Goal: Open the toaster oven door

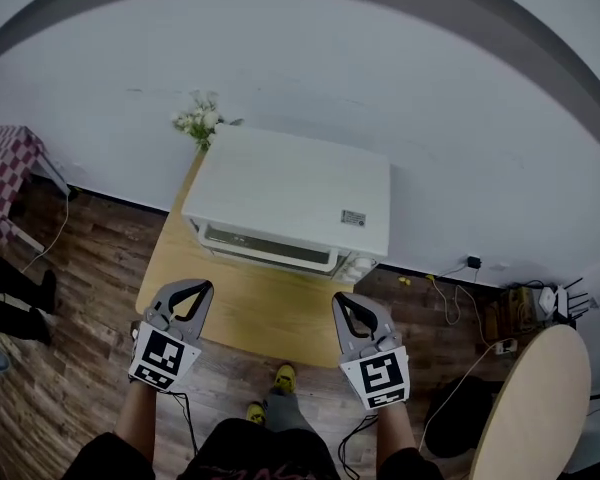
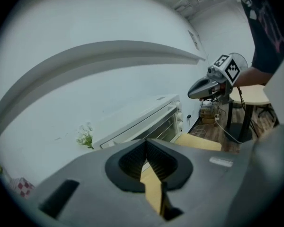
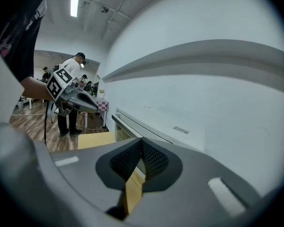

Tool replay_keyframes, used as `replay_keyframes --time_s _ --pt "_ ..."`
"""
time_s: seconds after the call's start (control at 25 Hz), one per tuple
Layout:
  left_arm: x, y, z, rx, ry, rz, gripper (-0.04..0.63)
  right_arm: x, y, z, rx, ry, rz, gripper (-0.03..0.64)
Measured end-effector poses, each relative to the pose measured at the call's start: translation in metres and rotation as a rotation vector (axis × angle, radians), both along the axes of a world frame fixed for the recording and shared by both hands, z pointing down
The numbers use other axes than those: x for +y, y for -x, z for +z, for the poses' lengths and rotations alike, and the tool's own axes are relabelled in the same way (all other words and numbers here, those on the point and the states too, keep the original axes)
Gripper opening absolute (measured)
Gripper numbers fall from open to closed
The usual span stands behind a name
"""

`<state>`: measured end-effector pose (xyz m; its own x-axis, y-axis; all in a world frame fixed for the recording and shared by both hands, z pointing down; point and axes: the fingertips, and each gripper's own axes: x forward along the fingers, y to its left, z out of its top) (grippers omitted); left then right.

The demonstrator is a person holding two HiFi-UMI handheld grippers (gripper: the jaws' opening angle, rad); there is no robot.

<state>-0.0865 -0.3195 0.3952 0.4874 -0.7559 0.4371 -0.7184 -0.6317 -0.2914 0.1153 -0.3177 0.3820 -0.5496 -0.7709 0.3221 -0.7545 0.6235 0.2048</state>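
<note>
left hand-held gripper [image 1: 206, 288], right hand-held gripper [image 1: 340, 300]: closed, empty | boxy white toaster oven [image 1: 290, 193]

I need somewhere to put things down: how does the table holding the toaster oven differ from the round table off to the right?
The oven's table has straight edges; the round table has a curved rim. The oven's table bears the toaster oven, with flowers beside it; the round table's visible part bears nothing. Both have light wooden tops.
</note>
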Motion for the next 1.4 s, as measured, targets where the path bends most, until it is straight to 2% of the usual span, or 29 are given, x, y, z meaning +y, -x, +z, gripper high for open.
replay_keyframes --time_s 0.24,0.4,0.56,0.72,0.88,0.96,1.4 --pt "-0.025 0.01 0.009 -0.113 -0.002 0.043 0.044 -0.025 0.015 0.008 0.091 0.0 -0.107 0.042" --pt "-0.041 0.008 0.014 -0.237 -0.019 0.119 0.066 -0.035 0.02 0.015 0.189 0.008 -0.191 0.075" --pt "-0.052 0.001 0.021 -0.318 -0.013 0.202 0.084 -0.046 0.022 0.019 0.252 0.017 -0.239 0.13" --pt "-0.063 -0.004 0.029 -0.402 -0.003 0.256 0.107 -0.051 0.026 0.03 0.377 0.014 -0.3 0.141" --pt "-0.074 -0.006 0.035 -0.483 0.002 0.298 0.133 -0.059 0.029 0.035 0.413 0.012 -0.314 0.147" --pt "-0.08 -0.007 0.039 -0.508 0.007 0.304 0.14 -0.062 0.031 0.038 0.422 0.016 -0.324 0.161" --pt "-0.089 -0.012 0.051 -0.541 0.043 0.358 0.14 -0.064 0.037 0.044 0.474 0.049 -0.419 0.17"
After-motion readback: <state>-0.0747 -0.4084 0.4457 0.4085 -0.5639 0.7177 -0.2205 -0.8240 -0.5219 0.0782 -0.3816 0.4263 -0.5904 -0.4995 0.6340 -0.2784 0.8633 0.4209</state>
